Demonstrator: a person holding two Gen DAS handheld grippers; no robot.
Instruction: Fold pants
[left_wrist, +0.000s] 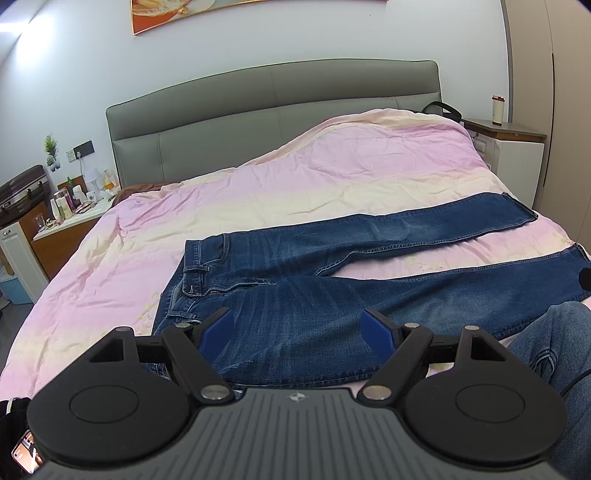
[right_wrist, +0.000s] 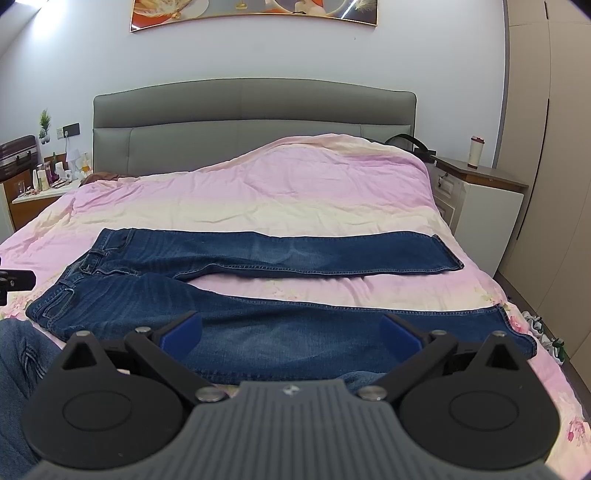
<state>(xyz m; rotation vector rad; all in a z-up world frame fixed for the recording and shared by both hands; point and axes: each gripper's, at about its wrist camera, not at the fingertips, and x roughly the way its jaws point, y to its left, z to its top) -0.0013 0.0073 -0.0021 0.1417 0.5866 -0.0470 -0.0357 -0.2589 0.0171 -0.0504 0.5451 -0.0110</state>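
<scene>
Jeans, dark blue denim, flat on pink duvet, legs splayed, left claw and right claw both wide, empty

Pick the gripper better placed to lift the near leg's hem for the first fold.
Right, probably. The right gripper hangs open over the near leg toward its hem; the left gripper sits open by the waistband.

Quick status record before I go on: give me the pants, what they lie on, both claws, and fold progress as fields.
pants: blue jeans spread flat, legs apart in a V, waistband to the left
surface: pink quilt on the bed
left claw: left claw open, holding nothing, over the hip area near the waistband
right claw: right claw open, holding nothing, over the near leg
fold progress: none visible yet
</scene>
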